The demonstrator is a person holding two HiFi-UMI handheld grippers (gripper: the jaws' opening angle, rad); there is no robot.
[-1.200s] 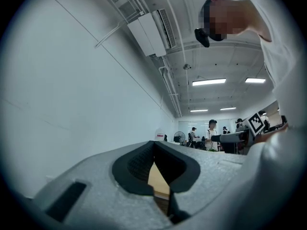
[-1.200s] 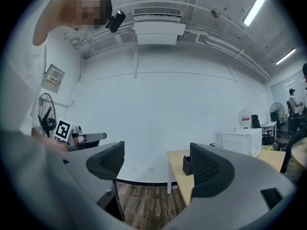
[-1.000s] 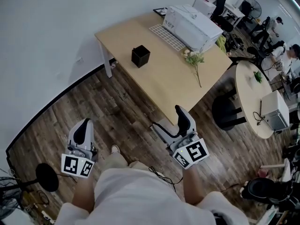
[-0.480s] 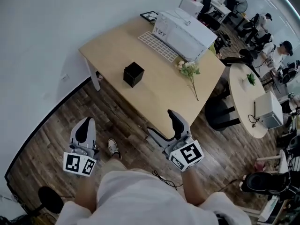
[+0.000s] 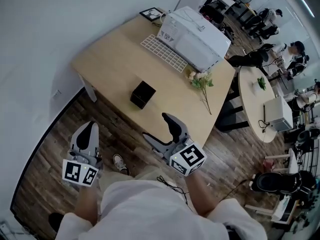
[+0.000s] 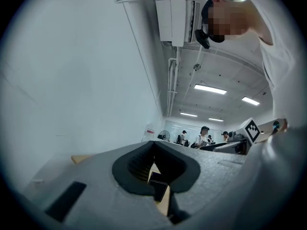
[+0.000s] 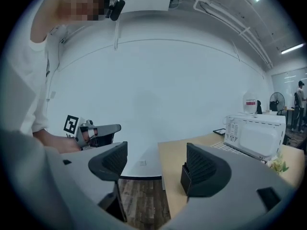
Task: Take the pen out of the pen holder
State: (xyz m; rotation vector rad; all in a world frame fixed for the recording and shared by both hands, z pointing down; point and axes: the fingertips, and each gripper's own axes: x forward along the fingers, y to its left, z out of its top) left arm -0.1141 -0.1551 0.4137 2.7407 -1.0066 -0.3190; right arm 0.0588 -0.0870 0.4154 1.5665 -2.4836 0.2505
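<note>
Wooden desk (image 5: 112, 64) w/ white microwave (image 5: 195, 34), grid mat (image 5: 164, 53) alongside, flower sprig (image 5: 201, 83) nr right edge; round table (image 5: 248, 104) further right.

Grey left tongs (image 5: 89, 129) and right tongs (image 5: 158, 126), black pads (image 7: 206, 169), square-marker cubes (image 5: 187, 159) (white short-sleeved shirt (image 5: 145, 209)).

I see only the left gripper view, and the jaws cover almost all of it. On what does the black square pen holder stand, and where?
Observer: The black square pen holder stands upright on the light wooden table, near the edge that faces the person, with nothing touching it.
Operator: How is the right gripper placed?
Observer: The right gripper points toward the table, short of the holder. Its jaws are closing but are wide apart, with nothing held between them.
</note>
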